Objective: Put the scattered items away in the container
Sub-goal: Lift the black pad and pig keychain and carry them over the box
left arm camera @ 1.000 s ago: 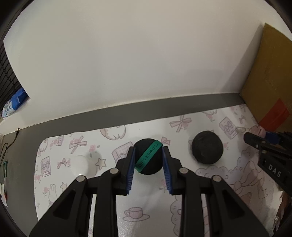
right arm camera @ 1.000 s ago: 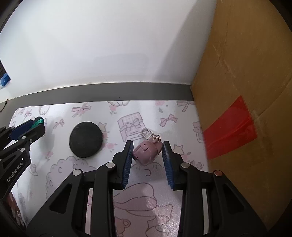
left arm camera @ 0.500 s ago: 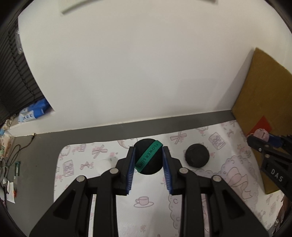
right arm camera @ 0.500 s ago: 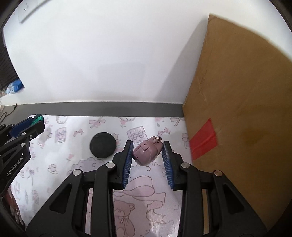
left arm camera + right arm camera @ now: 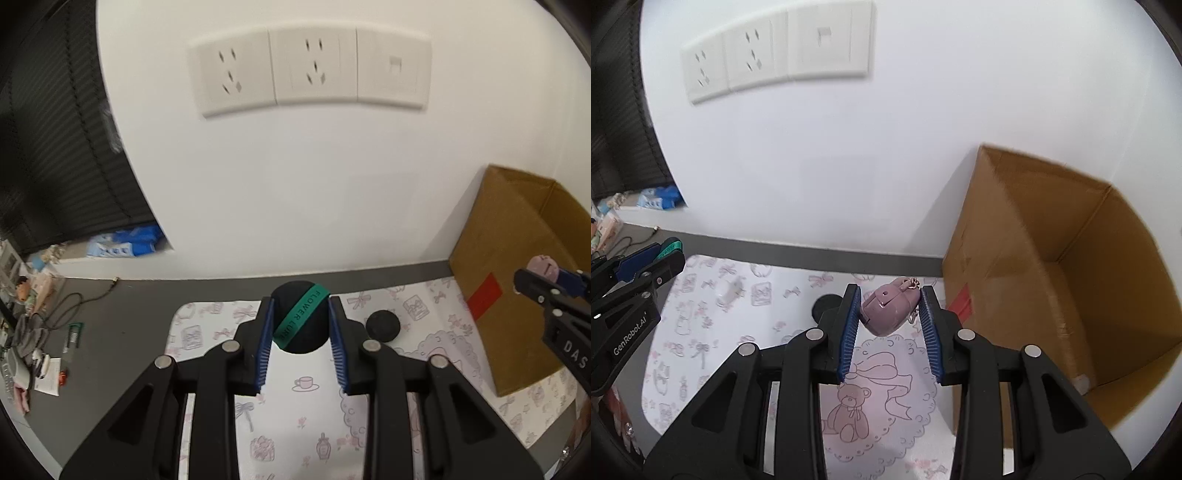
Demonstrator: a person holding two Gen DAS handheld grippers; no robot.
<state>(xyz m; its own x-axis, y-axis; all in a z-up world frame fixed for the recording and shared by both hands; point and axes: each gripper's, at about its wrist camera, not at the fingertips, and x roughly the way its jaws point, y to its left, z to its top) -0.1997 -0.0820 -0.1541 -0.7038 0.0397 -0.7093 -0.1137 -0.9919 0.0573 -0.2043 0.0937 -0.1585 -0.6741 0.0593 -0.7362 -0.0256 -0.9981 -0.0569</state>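
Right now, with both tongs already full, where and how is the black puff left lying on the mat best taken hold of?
Grip the black puff across its rounded edge, coming from above with the fingers straddling its width. It looks like a low round disc lying flat on the patterned mat, so there is no handle, and any pair of opposite sides should serve. The cardboard box stands to its right, so a top approach stays clear.

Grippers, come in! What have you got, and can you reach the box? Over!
Left gripper shut on black puff. Right gripper shut on pink case, beside open cardboard box. Second black puff on mat. Nothing blocking.
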